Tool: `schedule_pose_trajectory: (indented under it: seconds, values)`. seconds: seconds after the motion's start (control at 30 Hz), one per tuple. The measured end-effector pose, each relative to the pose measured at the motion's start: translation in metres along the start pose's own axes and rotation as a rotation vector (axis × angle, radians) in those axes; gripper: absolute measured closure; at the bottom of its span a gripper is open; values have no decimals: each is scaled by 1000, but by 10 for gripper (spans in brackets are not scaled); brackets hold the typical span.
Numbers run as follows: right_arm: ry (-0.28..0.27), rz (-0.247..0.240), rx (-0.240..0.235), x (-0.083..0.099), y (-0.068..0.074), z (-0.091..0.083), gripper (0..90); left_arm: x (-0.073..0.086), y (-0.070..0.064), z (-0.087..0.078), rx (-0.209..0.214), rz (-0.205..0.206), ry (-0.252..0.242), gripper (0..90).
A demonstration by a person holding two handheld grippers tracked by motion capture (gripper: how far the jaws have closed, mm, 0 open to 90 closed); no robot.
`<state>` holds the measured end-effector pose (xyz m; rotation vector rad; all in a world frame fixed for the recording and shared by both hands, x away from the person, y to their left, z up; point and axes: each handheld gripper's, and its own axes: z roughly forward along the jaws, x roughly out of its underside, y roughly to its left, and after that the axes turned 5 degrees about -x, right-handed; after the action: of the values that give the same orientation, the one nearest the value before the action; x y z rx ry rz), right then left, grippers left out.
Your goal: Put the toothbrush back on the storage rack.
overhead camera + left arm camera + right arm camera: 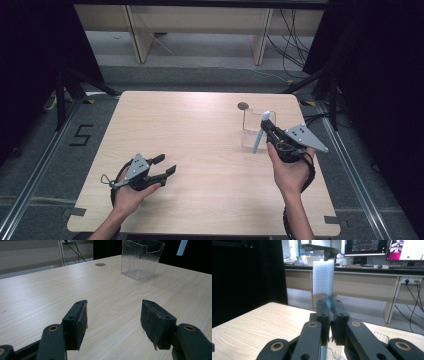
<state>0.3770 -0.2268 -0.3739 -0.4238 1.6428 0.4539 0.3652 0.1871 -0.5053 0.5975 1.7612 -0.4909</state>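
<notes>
From the high view, the one piece of writing we can read is a black figure "5" (81,135) marked on the grey floor to the left of the wooden table (200,150). On the table's near left, our left gripper (164,165) rests in the hand with its jaws spread apart and nothing between them. At the far right, our right gripper (263,126) is clamped on a light blue toothbrush (260,132), which stands nearly upright with its head up and its handle running down in front of a clear plastic holder (250,131). The holder sits on the table near a small round hole (243,106) in the far edge of the tabletop. Whether the brush's lower end touches the holder or the table, we cannot tell.

In the left gripper view, the left gripper (113,317) shows its two black pads wide apart above bare wood, grasping nothing. The ribbed clear holder (140,261) stands well beyond them, and a bit of the blue toothbrush (182,247) shows at the top right.

In the right gripper view, the right gripper (329,312) pinches the toothbrush (329,275) by its neck, jaws almost closed around it, white bristles facing left. Screens in the room behind carry text too small for us to read
</notes>
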Motion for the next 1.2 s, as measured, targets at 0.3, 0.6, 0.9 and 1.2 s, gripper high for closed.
schedule_pose_trajectory:
  seconds: [0.3, 0.6, 0.9, 1.2]
  values:
    - [-10, -20, 25, -5, -6, 1, 864, 0, 1, 0, -6, -3, -2, 379]
    - [-21, -15, 49, -11, -16, 2, 864, 0, 2, -1, -9, -5, -4, 376]
    - [-30, -8, 71, -13, -27, 7, 864, 0, 2, -1, -10, -7, -2, 375]
    - [-38, -29, 117, -17, -38, 10, 864, 1, 2, -1, -9, -8, -1, 373]
